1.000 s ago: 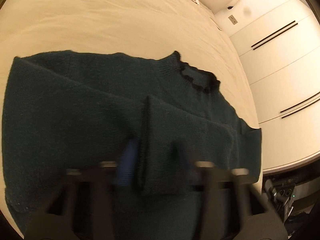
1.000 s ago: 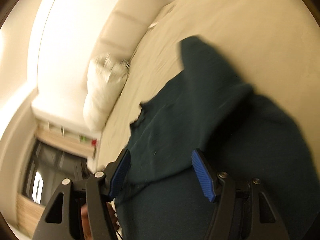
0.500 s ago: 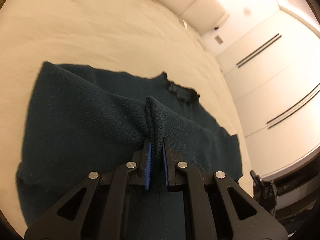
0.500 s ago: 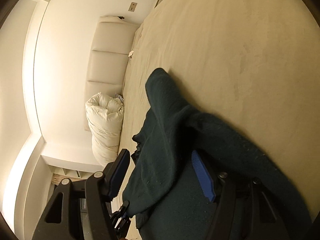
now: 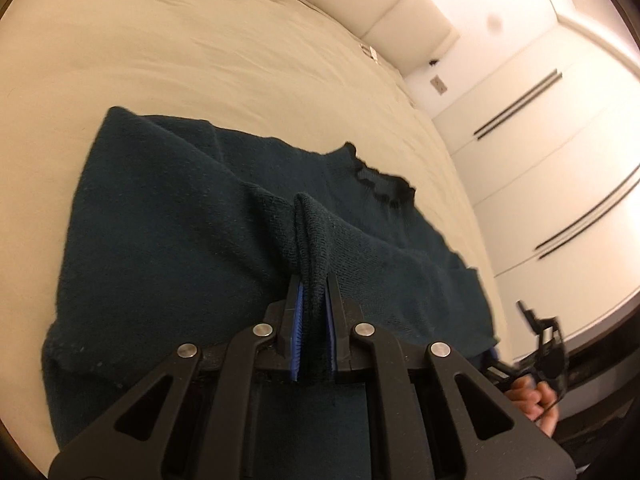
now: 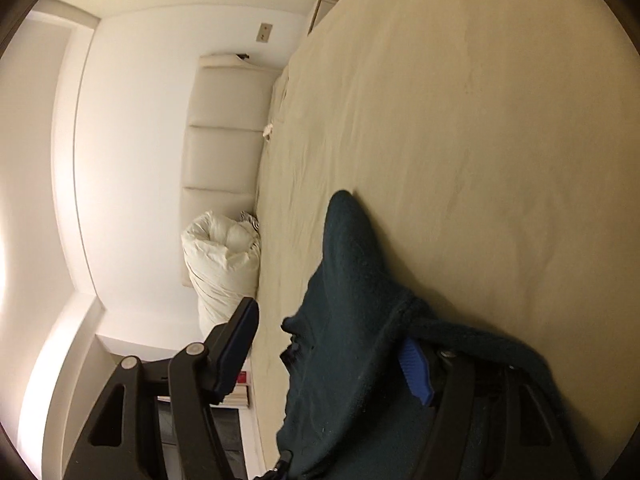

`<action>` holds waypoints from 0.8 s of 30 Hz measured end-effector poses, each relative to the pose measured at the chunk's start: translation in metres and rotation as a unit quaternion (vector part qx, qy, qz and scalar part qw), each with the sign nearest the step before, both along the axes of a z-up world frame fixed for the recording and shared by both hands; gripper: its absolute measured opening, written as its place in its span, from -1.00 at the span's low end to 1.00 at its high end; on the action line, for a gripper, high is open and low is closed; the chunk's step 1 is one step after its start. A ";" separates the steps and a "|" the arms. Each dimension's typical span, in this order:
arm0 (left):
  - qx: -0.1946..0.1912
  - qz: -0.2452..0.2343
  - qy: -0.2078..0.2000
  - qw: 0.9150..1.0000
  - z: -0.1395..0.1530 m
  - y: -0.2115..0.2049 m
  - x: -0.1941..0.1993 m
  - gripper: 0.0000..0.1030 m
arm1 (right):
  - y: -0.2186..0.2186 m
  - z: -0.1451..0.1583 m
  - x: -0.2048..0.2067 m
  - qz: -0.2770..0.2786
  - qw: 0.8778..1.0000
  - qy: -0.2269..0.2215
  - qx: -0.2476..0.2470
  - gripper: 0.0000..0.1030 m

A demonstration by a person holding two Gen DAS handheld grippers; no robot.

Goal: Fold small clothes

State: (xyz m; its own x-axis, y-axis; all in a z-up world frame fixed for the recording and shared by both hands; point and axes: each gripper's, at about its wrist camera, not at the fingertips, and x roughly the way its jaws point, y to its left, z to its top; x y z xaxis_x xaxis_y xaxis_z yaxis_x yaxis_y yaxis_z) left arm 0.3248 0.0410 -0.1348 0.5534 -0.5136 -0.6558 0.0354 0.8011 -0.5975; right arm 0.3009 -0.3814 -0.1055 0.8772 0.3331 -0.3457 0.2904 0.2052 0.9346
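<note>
A dark green knit sweater (image 5: pixel 168 232) with a black frilled collar (image 5: pixel 380 184) lies on the beige bed (image 5: pixel 200 60). My left gripper (image 5: pixel 313 312) is shut on a pinched fold of the sweater and holds it raised. In the right wrist view the sweater (image 6: pixel 352 320) is draped between the fingers of my right gripper (image 6: pixel 332 344), which is open; its right blue pad (image 6: pixel 416 372) is partly under the cloth.
A white bundled duvet (image 6: pixel 224 264) lies by the padded headboard (image 6: pixel 224 128). White wardrobe doors (image 5: pixel 560 160) stand right of the bed. A hand on the other gripper's handle (image 5: pixel 536 380) shows at lower right.
My left gripper has closed on a fold of the sweater and lifted it. My right gripper has turned and stayed open, with the cloth still draped between its fingers.
</note>
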 end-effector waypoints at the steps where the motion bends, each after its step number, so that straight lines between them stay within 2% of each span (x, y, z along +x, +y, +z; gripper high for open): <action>1: 0.009 -0.005 0.003 1.000 -0.004 -0.004 0.003 -0.83 | -0.002 -0.002 -0.001 -0.002 1.000 0.002 -0.001 0.15; 3: 0.010 -0.005 0.013 1.000 -0.013 -0.006 0.009 -0.83 | -0.001 -0.010 -0.001 0.000 1.000 0.013 -0.012 -0.01; 4: -0.005 0.000 0.022 1.000 -0.019 -0.002 0.010 -0.83 | 0.001 -0.010 0.000 0.003 1.000 0.018 -0.022 -0.09; 5: -0.014 0.003 0.024 1.000 -0.023 0.001 0.009 -0.83 | 0.002 -0.009 0.000 0.007 0.999 0.019 -0.032 -0.10; 8: -0.006 -0.002 0.017 1.000 -0.022 0.001 0.007 -0.83 | 0.005 -0.004 0.004 0.017 0.998 0.029 -0.048 -0.09; 12: -0.012 -0.009 0.024 1.000 -0.021 0.002 0.008 -0.80 | 0.005 0.001 0.007 0.021 0.997 0.039 -0.060 -0.09; 15: 0.013 -0.017 0.031 0.999 -0.006 -0.003 0.007 -0.80 | 0.004 0.001 0.006 0.023 0.997 0.042 -0.060 -0.09; 17: 0.033 -0.007 0.002 0.999 0.019 0.002 -0.001 -0.80 | 0.006 0.003 0.006 0.033 0.996 0.049 -0.068 -0.07; 19: 0.077 0.017 -0.031 0.996 0.046 0.010 -0.010 -0.80 | 0.008 0.006 0.005 0.044 0.994 0.058 -0.076 -0.03; 21: 0.109 0.031 -0.044 0.993 0.062 0.009 -0.010 -0.80 | 0.012 0.011 0.002 0.058 0.992 0.069 -0.087 0.08; 22: 0.115 0.030 -0.055 0.991 0.069 0.006 -0.009 -0.80 | 0.014 0.013 -0.002 0.062 0.991 0.075 -0.092 0.14; 24: 0.110 -0.001 -0.075 0.991 0.074 -0.008 -0.007 -0.80 | 0.022 0.018 -0.012 0.074 0.989 0.085 -0.099 0.19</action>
State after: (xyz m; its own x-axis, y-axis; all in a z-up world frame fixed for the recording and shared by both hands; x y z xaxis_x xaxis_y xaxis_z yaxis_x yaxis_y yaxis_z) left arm 0.3182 0.0331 -0.0603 0.6525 -0.3682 -0.6623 0.1130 0.9115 -0.3954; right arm 0.2890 -0.3597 -0.0878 0.7475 0.3647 -0.5552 0.3933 0.4307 0.8123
